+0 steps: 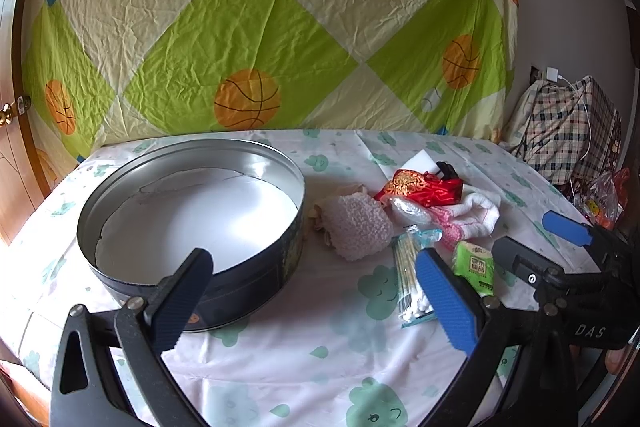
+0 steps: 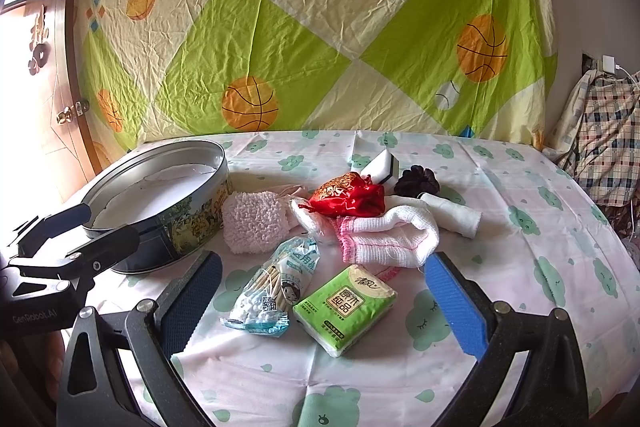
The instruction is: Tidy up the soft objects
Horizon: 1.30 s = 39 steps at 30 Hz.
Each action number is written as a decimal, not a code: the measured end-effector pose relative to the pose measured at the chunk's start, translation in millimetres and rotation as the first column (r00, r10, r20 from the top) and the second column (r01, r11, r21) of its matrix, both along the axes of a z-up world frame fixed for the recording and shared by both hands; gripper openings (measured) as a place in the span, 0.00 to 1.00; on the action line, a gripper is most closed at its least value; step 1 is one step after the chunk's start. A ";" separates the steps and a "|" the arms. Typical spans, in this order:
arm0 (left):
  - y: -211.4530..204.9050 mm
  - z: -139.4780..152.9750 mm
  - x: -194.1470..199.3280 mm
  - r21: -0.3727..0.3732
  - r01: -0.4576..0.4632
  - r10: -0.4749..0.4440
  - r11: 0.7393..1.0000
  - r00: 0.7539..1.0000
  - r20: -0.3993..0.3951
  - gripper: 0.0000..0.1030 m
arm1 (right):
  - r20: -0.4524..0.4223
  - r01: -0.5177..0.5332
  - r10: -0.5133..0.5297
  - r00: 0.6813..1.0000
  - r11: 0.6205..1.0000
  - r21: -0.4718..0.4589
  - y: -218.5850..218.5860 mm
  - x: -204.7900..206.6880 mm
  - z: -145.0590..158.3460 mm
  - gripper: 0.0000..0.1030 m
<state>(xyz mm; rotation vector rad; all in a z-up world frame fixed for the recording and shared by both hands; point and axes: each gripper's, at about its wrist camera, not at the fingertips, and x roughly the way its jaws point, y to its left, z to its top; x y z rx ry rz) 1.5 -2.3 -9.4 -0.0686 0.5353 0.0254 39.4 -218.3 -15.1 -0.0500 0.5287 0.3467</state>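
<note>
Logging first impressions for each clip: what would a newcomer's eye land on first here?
Probably the big round tin, empty and open on the left of the cloud-print sheet. Next, the jumble to its right: a fluffy pink cloth, a red embroidered pouch lying on a white-and-pink towel, with a green tissue pack nearer the camera. Both tongs, left and right, hang open and hold nothing.

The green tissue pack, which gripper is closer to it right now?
Right. The green tissue pack lies between the right gripper's open fingers. The left gripper, also open, sits to the pack's left, by the round tin.
</note>
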 end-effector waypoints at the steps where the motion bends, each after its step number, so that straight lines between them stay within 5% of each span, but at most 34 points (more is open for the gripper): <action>1: 0.0 0.0 0.0 -0.001 0.000 0.000 1.000 1.000 0.000 1.00 | -0.002 0.002 -0.002 1.000 1.000 0.001 0.3 0.0 -0.4 0.99; 12: -1.1 -12.8 5.1 -0.008 -0.009 0.009 1.000 1.000 -0.024 1.00 | -0.016 0.024 -0.023 1.000 1.000 0.015 -10.5 4.4 -9.9 0.99; 21: -27.6 -26.6 23.3 -0.049 0.084 -0.087 0.995 0.994 -0.071 1.00 | -0.033 0.110 -0.109 0.994 0.993 0.050 -41.2 14.2 -22.4 0.99; 29: -59.4 -41.4 51.4 -0.061 0.149 -0.156 0.987 0.977 -0.144 0.93 | -0.069 0.171 -0.164 0.984 0.980 0.105 -68.8 22.6 -33.9 0.99; 34: -68.5 -53.6 66.0 -0.054 0.169 -0.177 0.984 0.965 -0.194 0.73 | -0.093 0.194 -0.183 0.979 0.973 0.124 -78.5 26.4 -41.2 0.99; 39: -67.1 -59.2 77.6 -0.078 0.177 -0.190 0.981 0.953 -0.235 0.69 | -0.105 0.187 -0.175 0.979 0.974 0.127 -77.7 29.0 -46.2 0.99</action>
